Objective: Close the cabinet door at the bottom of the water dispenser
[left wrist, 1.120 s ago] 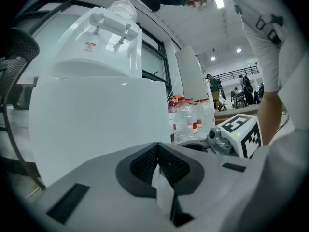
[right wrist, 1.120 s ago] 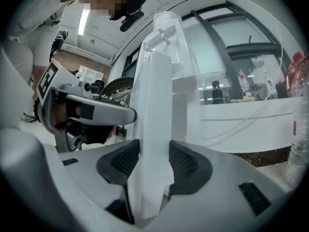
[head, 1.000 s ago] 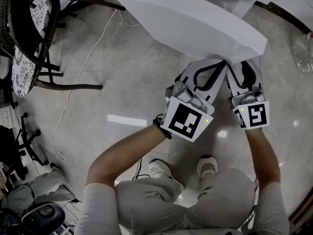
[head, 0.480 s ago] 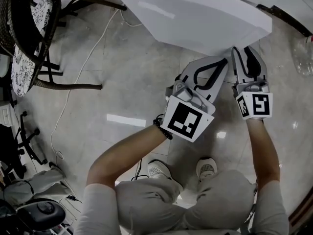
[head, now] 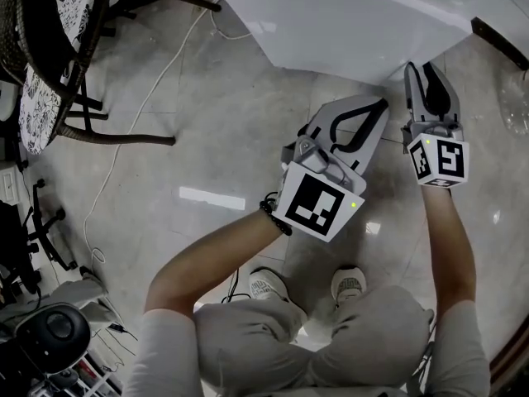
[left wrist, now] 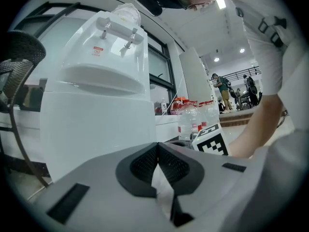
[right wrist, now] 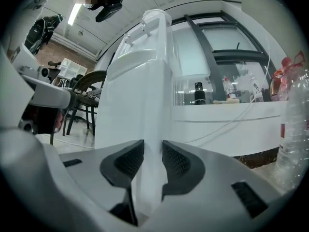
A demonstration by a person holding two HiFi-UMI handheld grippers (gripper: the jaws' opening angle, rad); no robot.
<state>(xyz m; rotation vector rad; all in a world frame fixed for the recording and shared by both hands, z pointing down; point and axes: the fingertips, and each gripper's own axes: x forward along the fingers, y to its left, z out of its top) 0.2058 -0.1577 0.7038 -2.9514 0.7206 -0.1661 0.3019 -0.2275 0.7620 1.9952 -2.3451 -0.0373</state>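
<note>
water dispenser (head: 347, 23): 1, white. head view gives only its top and upper front from above, at the frame's top edge. left gripper view (left wrist: 96, 81) shows it full height, with 2 taps (left wrist: 116, 35).
cabinet door (left wrist: 96, 129): the plain lower front of the dispenser, lying flat against the body in left gripper view. head view hides it under the dispenser's top.
left gripper (head: 378, 104): held level, near the dispenser's foot. its own view (left wrist: 157, 146) shows the jaws clenched on nothing.
right gripper (head: 421, 71): at the dispenser's right front corner. its own view (right wrist: 153, 146) shows the jaws apart after just closing further. the white corner edge stands in the gap, with a pad just beside it on each side.
marker cubes (head: 318, 203): 2 in head view. left gripper view shows only 1 (left wrist: 211, 141), the right gripper's.
chair (head: 50, 64): 1, wicker, with a patterned cushion, to the left of the dispenser. right gripper view (right wrist: 87, 98) shows it from the side.
water bottles (left wrist: 193, 120): a cluster with red caps beyond the right gripper, at least 3, seen in left gripper view. 1 large bottle (right wrist: 294, 129) stands at the right edge of right gripper view.
cable (head: 140, 114): 1, white, on the marble floor (head: 215, 139), head view only.
shoes (head: 269, 288): 2, head view only.
</note>
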